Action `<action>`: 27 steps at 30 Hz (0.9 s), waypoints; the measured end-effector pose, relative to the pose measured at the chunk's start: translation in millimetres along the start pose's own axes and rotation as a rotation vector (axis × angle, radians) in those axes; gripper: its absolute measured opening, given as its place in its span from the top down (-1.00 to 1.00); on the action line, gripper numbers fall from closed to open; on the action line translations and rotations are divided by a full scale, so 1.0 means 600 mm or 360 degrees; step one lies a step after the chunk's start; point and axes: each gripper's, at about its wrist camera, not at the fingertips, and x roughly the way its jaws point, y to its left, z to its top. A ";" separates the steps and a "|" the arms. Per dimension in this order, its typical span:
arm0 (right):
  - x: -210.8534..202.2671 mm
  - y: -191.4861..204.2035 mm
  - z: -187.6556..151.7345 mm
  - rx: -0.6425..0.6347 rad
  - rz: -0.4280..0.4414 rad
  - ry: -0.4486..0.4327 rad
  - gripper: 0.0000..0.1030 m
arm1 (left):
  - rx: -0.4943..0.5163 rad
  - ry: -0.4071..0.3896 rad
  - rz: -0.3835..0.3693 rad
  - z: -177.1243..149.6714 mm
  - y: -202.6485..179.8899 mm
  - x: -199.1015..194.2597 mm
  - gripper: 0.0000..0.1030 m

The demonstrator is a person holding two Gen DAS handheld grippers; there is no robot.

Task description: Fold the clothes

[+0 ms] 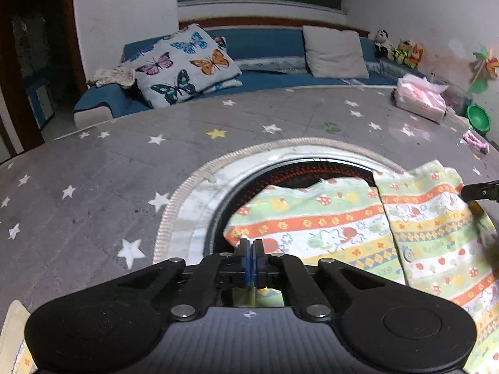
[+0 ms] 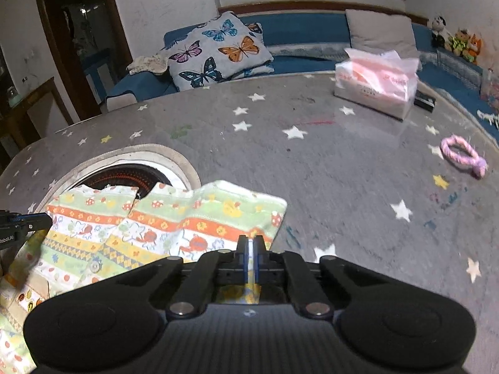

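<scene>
A small child's garment (image 1: 327,218) with green, orange and yellow printed bands lies spread on the grey starred table cover (image 1: 93,171), partly over a round opening (image 1: 296,171). My left gripper (image 1: 250,244) is shut, its blue pads pinching the garment's near left edge. My right gripper (image 2: 250,241) is shut on the garment (image 2: 187,215) at its near right edge, and cloth shows behind its closed fingers. Each gripper appears at the edge of the other's view: the right gripper (image 1: 480,190) and the left gripper (image 2: 25,221).
A pink tissue pack (image 2: 377,84) and a pink hair tie (image 2: 464,155) lie on the table's right side, with a green bowl (image 1: 478,118) near its right edge. Beyond the table stands a blue sofa (image 1: 265,46) with a butterfly pillow (image 1: 187,62).
</scene>
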 end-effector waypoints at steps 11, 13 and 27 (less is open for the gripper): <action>0.003 0.032 0.055 -0.0087 -0.0010 -0.0123 0.99 | 0.0008 -0.0138 0.0090 0.019 0.015 -0.024 0.98; -0.003 0.037 0.069 -0.0106 -0.0008 -0.0166 0.99 | -0.0010 -0.0165 0.0111 0.023 0.020 -0.028 0.99; 0.040 -0.009 0.048 0.0015 -0.0036 0.0014 0.37 | -0.0037 -0.0016 0.0033 0.030 0.031 0.013 -0.04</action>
